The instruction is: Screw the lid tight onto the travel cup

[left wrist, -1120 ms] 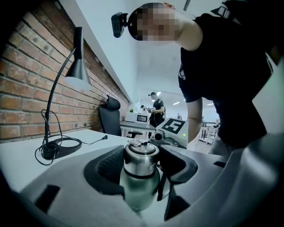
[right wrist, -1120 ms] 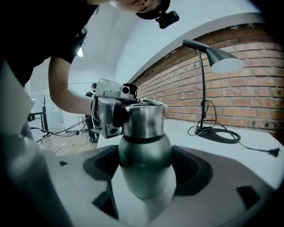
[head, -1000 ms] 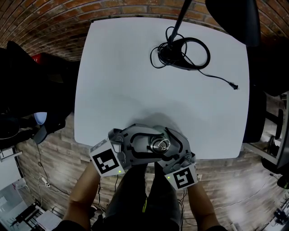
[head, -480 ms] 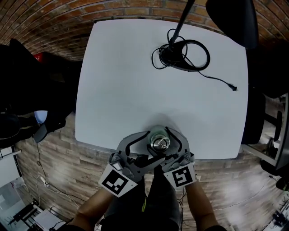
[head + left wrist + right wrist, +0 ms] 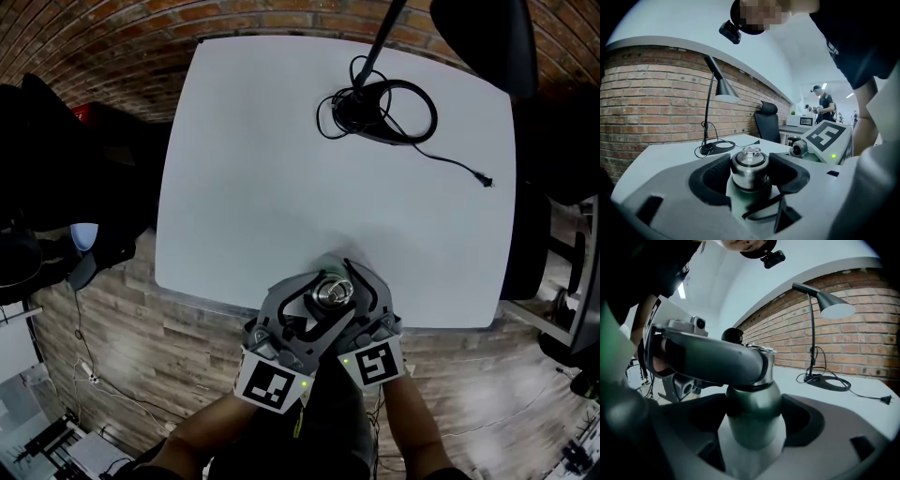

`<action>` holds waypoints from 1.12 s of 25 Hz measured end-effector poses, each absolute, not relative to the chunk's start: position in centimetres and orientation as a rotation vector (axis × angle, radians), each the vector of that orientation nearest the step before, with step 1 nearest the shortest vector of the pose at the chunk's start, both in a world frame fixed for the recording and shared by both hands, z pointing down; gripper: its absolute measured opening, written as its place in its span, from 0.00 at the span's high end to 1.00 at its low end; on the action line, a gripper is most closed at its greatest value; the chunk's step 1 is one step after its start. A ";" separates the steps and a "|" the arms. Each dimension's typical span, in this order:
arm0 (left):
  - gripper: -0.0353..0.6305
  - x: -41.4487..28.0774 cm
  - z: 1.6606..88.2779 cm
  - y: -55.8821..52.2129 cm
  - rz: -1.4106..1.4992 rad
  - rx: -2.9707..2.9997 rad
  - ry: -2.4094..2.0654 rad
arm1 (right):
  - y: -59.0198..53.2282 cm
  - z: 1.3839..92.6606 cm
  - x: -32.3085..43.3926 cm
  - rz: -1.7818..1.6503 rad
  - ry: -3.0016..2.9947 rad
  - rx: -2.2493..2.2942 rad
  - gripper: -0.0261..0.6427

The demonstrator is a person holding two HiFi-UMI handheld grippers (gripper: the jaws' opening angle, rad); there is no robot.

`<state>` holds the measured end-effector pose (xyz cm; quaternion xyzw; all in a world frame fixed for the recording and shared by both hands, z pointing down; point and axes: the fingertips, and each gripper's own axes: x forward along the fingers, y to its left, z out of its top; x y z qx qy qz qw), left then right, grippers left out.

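Note:
The travel cup (image 5: 331,294) stands upright at the table's near edge, a dark green steel body (image 5: 754,420) with a silver lid (image 5: 748,164) on top. My left gripper (image 5: 323,282) reaches in from the near left at lid height. Its jaws are closing, and both dark pads (image 5: 712,176) lie against the lid's sides. My right gripper (image 5: 343,283) comes in from the near right, lower down, shut on the cup's body. In the right gripper view a left jaw crosses in front of the lid (image 5: 765,363).
The white table (image 5: 281,178) carries a black desk lamp base with coiled cable (image 5: 375,108) at the far side, its plug (image 5: 486,180) lying to the right. A black chair (image 5: 487,37) stands beyond the far right corner. A person (image 5: 826,104) stands far off.
My left gripper has swung around the cup, its marker cube moving right and nearer to me, its jaws now pointing more straight away. The right gripper and the cup have stayed put.

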<state>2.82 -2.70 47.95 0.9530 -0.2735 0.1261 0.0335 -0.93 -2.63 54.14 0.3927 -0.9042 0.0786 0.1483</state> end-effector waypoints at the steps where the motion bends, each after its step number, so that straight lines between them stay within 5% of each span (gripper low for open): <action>1: 0.55 2.9 47.9 -2.7 0.374 2.940 -0.817 | -2.6 54.1 -0.9 0.228 -2.602 1.134 0.44; 16: 0.55 3.6 48.8 -0.8 0.385 3.016 0.121 | -2.6 54.3 -0.8 0.225 -2.623 1.114 0.44; 24: 0.54 3.4 49.2 -0.6 0.413 2.988 0.129 | -2.5 54.3 -0.9 0.228 -2.623 1.115 0.44; 28: 0.44 3.3 49.1 -1.1 0.383 3.027 0.026 | -2.6 54.1 -1.0 0.218 -2.630 1.119 0.44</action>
